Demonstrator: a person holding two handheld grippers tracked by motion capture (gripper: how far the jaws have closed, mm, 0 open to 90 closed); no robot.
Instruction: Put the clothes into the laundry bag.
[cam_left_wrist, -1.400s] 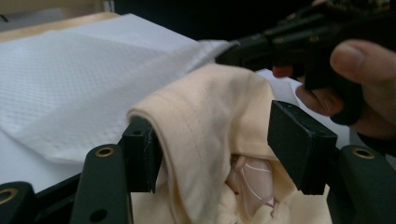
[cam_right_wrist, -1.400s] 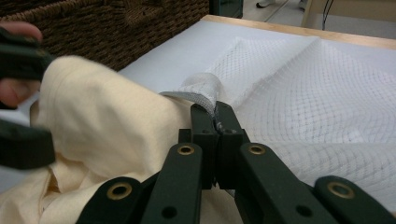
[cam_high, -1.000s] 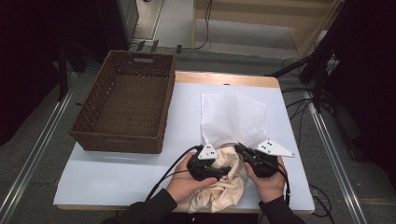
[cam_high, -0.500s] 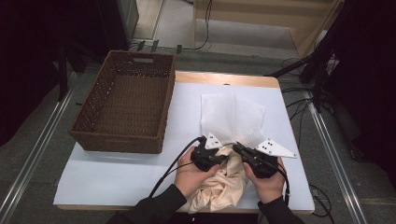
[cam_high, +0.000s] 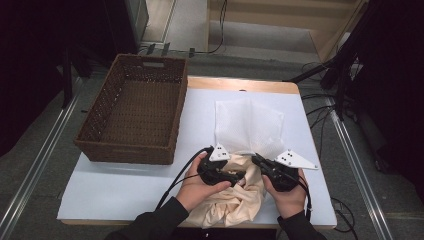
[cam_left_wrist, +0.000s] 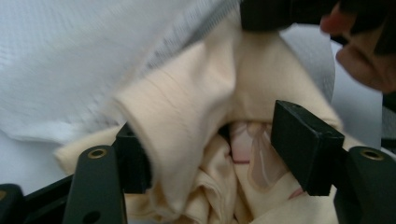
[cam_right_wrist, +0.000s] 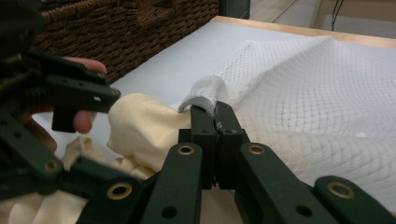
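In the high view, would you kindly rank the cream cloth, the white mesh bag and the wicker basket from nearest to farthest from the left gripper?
1. The cream cloth lies right at the left gripper, bunched between its jaws.
2. The white mesh bag lies just beyond, up and to the right on the table.
3. The wicker basket stands farthest, at the table's left.

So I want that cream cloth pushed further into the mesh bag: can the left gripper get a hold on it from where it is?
Probably yes. The left gripper has just been opening, and a fold of the cream cloth already sits between its jaws. The right gripper pinches the mesh bag rim beside it, out of the way.
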